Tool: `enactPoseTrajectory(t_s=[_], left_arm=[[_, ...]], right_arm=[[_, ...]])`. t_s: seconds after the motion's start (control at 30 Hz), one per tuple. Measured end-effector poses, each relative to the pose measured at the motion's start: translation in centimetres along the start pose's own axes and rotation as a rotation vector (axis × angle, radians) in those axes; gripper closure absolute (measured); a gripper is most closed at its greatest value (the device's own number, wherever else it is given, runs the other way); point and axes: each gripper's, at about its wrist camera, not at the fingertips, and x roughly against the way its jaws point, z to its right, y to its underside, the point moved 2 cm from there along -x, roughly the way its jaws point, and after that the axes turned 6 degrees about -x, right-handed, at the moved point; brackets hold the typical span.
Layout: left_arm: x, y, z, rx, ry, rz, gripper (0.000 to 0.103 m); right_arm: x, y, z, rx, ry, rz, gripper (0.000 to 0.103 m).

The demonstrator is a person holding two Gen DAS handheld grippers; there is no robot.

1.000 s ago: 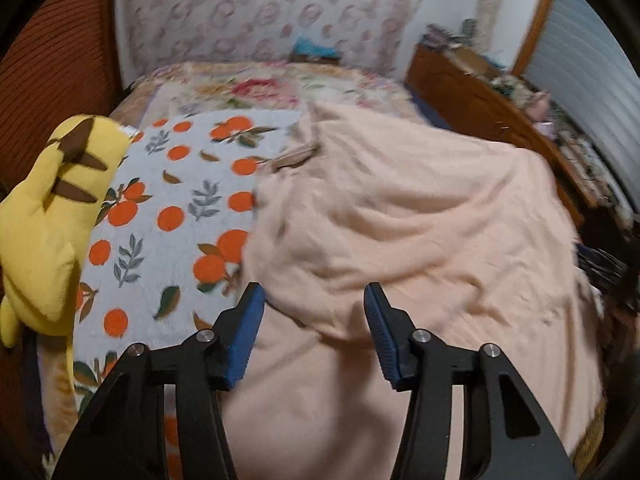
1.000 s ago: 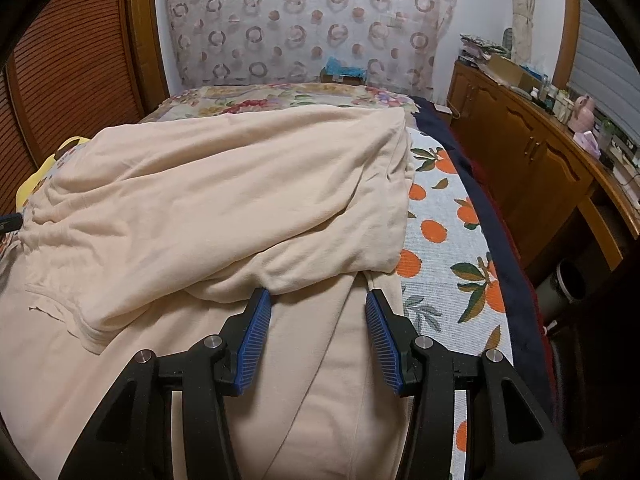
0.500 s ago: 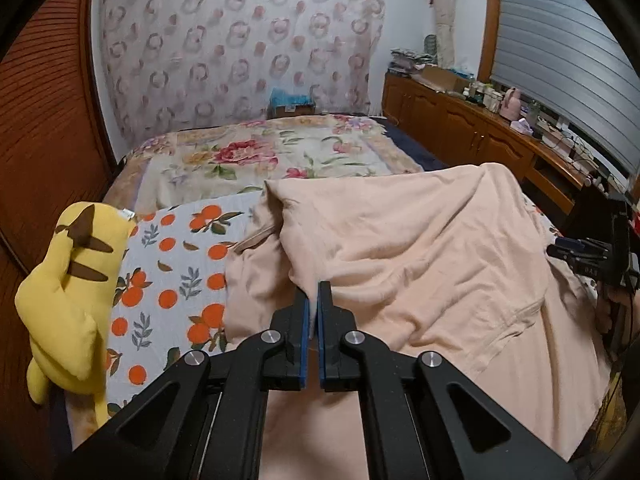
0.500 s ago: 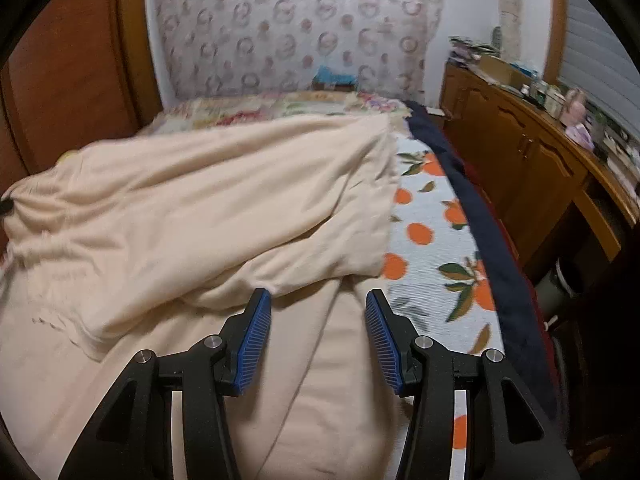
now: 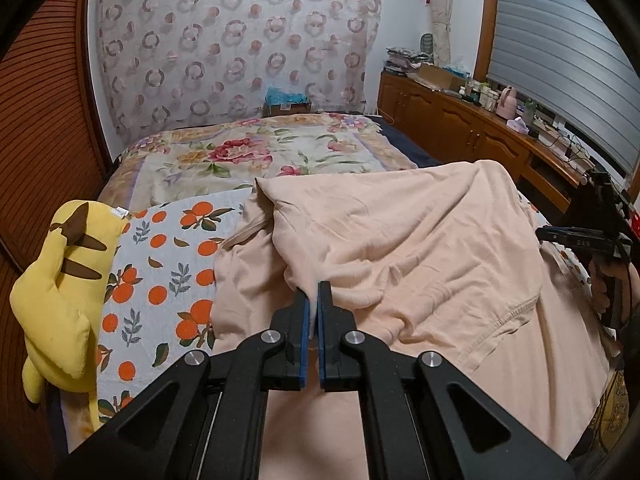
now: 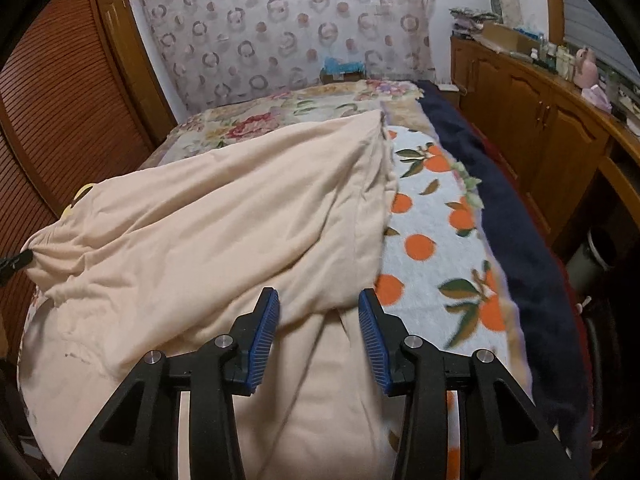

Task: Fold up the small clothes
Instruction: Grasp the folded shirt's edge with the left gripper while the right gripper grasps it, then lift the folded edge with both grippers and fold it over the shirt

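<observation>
Now, step in hand: taking hold of the near edge of the peach garment [image 5: 400, 248] at both sides, so one flap can be lifted and laid over evenly.
Where the garment is: spread across the bed, lying on the orange-print blanket [image 5: 160, 264], with one flap already turned back over the rest.
Left gripper [image 5: 314, 300]: jaws pressed together on a pinch of the garment's folded edge, the cloth rising in a small peak at the tips.
Right gripper [image 6: 319, 308]: jaws have just been closing but stand apart; the corner of the turned-back flap lies between them, not yet pinched.
Doing it well: the right side should probably bite the hem itself, through both layers, before any lift; a thin catch on soft knit would likely slip.
Keeping it even: both grips want to sit on the same edge, so the fold line runs straight.
Watch for: the yellow plush toy [image 5: 56, 280] beside the blanket on the left; a wide sweep could brush it.
</observation>
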Motion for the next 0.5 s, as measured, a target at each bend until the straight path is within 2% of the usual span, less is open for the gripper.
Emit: enactPoseTrajectory(t_s=[0.07, 0.1, 0.13, 0.27, 0.5], left_arm=[[0.1, 0.0, -0.1, 0.001, -0.006, 0.008, 0.099], [0.3, 0.0, -0.1, 0.0, -0.006, 0.014, 0.099], [0.5, -0.1, -0.2, -0.001, -0.01, 0.024, 0.099], [1.9, -0.2, -0.9, 0.01, -0.02, 0.072, 0.099], [5.3, -1.0, -1.7, 0.017, -0.012, 0.151, 0.099]], right_arm=[[-0.9, -0.5, 0.0, 0.003, 0.02, -0.014, 0.078], [-1.1, -0.7, -0.1, 0.014, 0.028, -0.014, 0.092], [-1.1, -0.9, -0.4, 0.028, 0.027, -0.013, 0.095], [-0.2, -0.9, -1.1, 0.078, 0.03, 0.036, 0.097], [5.2, 0.0, -1.8, 0.149, 0.005, 0.189, 0.097]])
